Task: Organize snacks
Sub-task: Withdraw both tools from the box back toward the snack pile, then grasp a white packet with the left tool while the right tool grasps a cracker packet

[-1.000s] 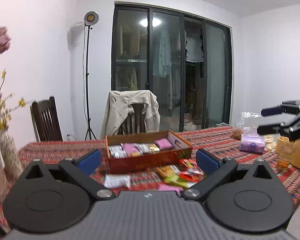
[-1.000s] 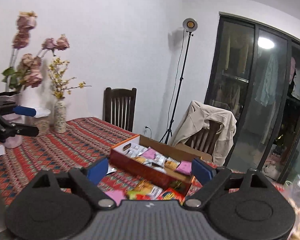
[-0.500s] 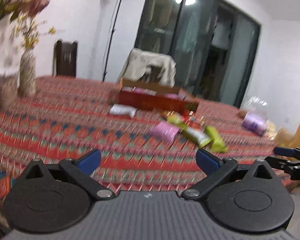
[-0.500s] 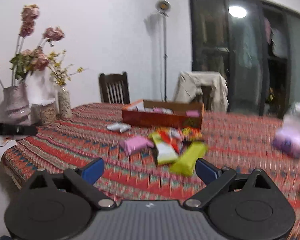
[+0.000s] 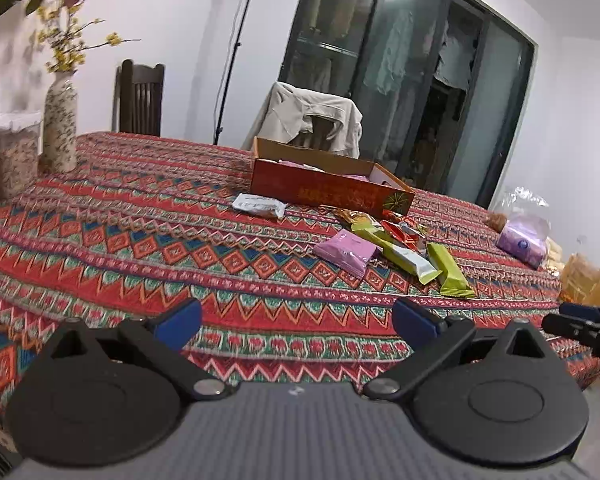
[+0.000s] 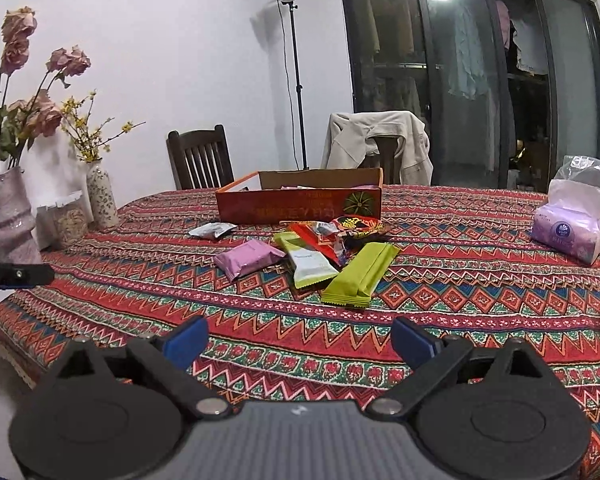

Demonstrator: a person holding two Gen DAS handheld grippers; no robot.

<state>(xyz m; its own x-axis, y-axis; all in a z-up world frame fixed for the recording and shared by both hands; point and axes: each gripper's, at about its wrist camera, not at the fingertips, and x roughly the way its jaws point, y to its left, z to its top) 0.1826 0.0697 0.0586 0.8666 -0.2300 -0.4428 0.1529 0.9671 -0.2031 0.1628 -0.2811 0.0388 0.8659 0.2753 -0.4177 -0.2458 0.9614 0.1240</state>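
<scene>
A red cardboard box [image 5: 328, 188] [image 6: 300, 204] with some snacks inside stands mid-table. In front of it lie loose snacks: a pink packet [image 5: 346, 250] [image 6: 248, 258], a green bar [image 5: 448, 270] [image 6: 360, 274], a white-green bar [image 5: 404, 254] [image 6: 306, 260], red and orange wrappers [image 6: 352, 226], and a white packet [image 5: 258, 205] [image 6: 212, 230]. My left gripper [image 5: 296, 324] is open near the table's front edge, nothing between its fingers. My right gripper [image 6: 300, 338] is open too, empty, facing the snack pile from a distance.
Vases with flowers [image 6: 98, 196] [image 5: 60, 128] and a jar [image 6: 66, 218] stand at the table's left. A purple tissue pack in a plastic bag [image 6: 568, 230] [image 5: 522, 238] lies at the right. Two chairs [image 6: 200, 160], one with a jacket [image 5: 312, 120], stand behind the patterned tablecloth [image 6: 440, 300].
Both grippers have sunk toward the table's front edge and rolled; the views now look low across the cloth at the snacks. The right jaws widened slightly.
</scene>
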